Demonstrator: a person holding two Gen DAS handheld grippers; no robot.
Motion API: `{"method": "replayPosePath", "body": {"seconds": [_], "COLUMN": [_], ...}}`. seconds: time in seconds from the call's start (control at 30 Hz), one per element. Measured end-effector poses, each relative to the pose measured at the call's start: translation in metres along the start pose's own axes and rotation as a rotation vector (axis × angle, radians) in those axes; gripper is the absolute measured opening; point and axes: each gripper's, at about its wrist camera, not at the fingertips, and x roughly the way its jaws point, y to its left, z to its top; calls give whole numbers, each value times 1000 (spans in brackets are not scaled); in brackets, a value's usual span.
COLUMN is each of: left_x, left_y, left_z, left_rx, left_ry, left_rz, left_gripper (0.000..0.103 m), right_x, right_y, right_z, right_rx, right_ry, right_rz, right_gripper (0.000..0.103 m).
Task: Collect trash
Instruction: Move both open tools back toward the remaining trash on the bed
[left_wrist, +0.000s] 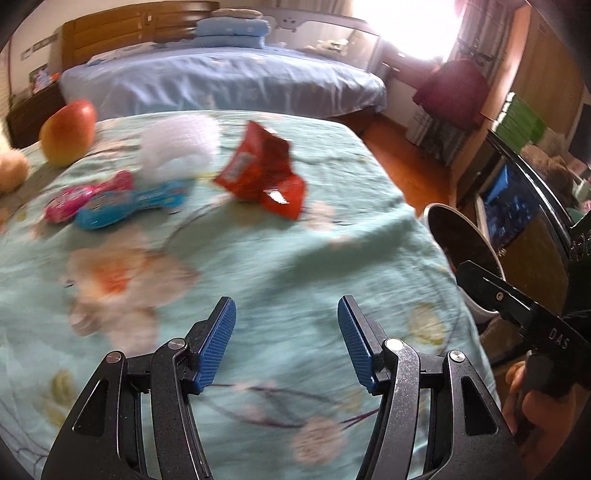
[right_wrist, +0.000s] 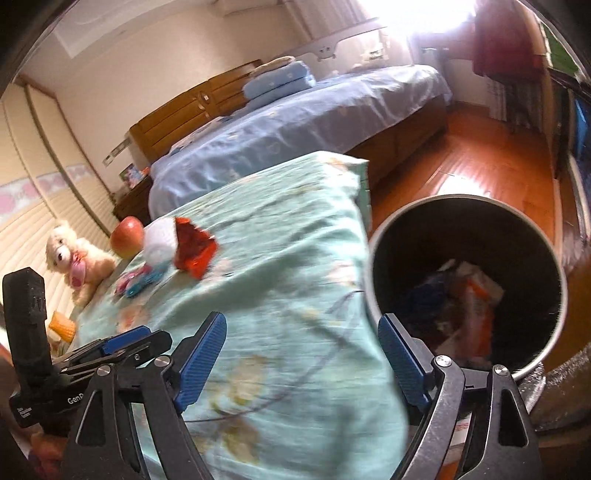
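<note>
Left wrist view: left gripper (left_wrist: 287, 341), ribbed blue pads, jaws apart and empty above the quilted floral bedspread (left_wrist: 295, 258). Beyond it on that bedspread lie a crinkled red foil wrapper (left_wrist: 264, 171), pink and blue wrappers (left_wrist: 114, 199) and white foam netting (left_wrist: 179, 146). Right gripper (right_wrist: 303, 354) gapes empty beside the cylindrical bin (right_wrist: 467, 206), crumpled trash inside, standing against the bedspread's edge.

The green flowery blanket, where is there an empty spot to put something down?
The near half of the green blanket is bare, from the left gripper up to the red wrapper, and right to the edge by the trash bin. The far left is crowded: apple, white wad, pink wrapper and blue wrapper.
</note>
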Motion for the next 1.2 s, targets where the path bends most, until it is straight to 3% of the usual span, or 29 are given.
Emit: {"method": "replayPosePath", "body": {"seconds": [0.7, 1.2], "left_x": [-10, 14], "left_y": [94, 133], "left_z": [4, 39], "left_rx": [-73, 34], "left_ry": [-9, 34], "left_rz": [122, 171], "left_gripper": [65, 76], "right_x": [51, 91], "right_y": [73, 103], "right_z": [4, 21], "right_rx": [-84, -112], "right_ry": [68, 107], "right_rz": [87, 108], "right_gripper": [86, 86]}}
